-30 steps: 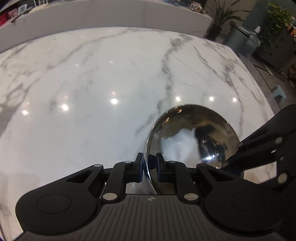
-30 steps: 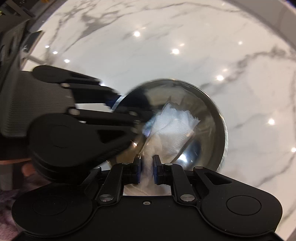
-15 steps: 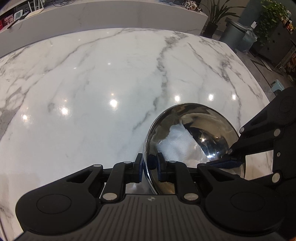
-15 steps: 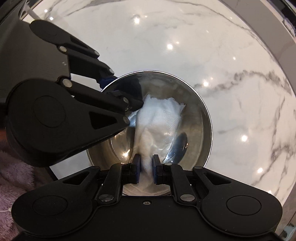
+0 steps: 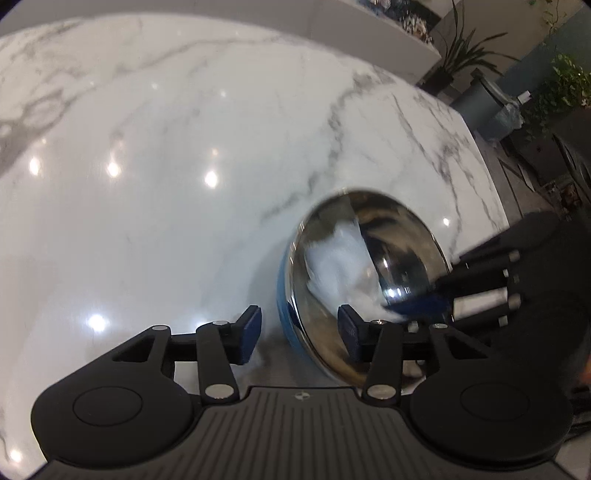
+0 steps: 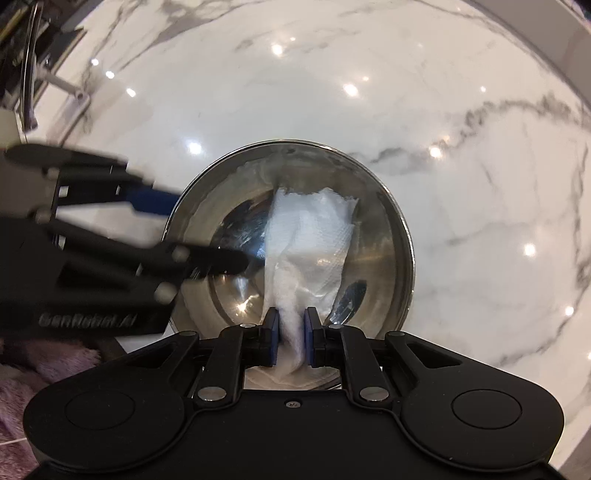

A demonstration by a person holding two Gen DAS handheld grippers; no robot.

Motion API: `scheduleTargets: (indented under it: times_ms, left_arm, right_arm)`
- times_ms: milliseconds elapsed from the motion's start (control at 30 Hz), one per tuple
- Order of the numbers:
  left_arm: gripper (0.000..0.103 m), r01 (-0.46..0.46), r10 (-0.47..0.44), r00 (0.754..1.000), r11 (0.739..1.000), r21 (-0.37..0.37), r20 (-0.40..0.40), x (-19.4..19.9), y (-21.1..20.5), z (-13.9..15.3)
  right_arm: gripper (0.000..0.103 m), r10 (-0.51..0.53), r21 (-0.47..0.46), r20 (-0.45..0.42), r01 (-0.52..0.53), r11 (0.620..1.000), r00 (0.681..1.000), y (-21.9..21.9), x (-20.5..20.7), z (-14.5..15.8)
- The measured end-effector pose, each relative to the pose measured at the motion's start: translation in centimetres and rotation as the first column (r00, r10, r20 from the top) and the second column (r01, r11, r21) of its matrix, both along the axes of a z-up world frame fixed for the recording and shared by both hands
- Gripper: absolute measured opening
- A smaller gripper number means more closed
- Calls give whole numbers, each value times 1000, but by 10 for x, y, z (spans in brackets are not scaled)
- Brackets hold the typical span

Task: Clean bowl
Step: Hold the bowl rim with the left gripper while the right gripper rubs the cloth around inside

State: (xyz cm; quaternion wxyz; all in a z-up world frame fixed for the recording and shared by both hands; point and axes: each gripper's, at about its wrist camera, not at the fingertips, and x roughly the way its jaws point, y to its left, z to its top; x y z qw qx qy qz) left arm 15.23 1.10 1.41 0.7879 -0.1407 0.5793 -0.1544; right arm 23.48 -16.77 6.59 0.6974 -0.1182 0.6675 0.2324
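A shiny steel bowl (image 5: 391, 243) with a blue outer wall sits on the white marble table (image 5: 166, 184); it also shows in the right wrist view (image 6: 384, 221). My left gripper (image 5: 299, 334) is open, its fingers either side of the bowl's near rim without touching. It shows blurred at the left of the right wrist view (image 6: 207, 229). My right gripper (image 6: 290, 334) is shut on a white paper towel (image 6: 310, 236) that lies inside the bowl. The towel also shows in the left wrist view (image 5: 336, 258), with the right gripper (image 5: 417, 304) at the bowl's right.
The marble table's far edge meets a white counter (image 5: 332, 22). A grey bin (image 5: 487, 107) and potted plants (image 5: 565, 85) stand on the floor beyond the right edge. A purple fuzzy cloth (image 6: 44, 369) lies at the lower left of the right wrist view.
My left gripper has opened and let go of the bowl's rim. The bowl has tipped down toward the table. My right gripper still holds the towel inside the bowl.
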Motion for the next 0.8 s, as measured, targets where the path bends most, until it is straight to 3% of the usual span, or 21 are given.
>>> scheduleTargets:
  times_ms: [200, 333, 533, 700, 800]
  left_arm:
    - [41, 17, -16, 1000, 999, 36, -21, -2, -5, -1]
    - [27, 47, -47, 999, 998, 47, -8, -5, -10, 3]
    - [23, 63, -63, 998, 995, 81, -3, -5, -16, 6]
    - [14, 69, -70, 998, 990, 120, 3, -4, -19, 8]
    - [12, 79, -82, 997, 987, 140, 13, -5, -21, 9]
  right_arm:
    - [11, 1, 7, 6, -1, 1000, 1000, -3, 0, 4]
    - [11, 3, 0, 10, -3, 1000, 1000, -3, -3, 4]
    - [11, 5, -9, 19, -5, 1000, 1000, 6, -4, -16]
    - [11, -1, 95, -33, 5, 995, 999, 15, -7, -22]
    - [11, 18, 100, -41, -13, 995, 999, 20, -9, -25]
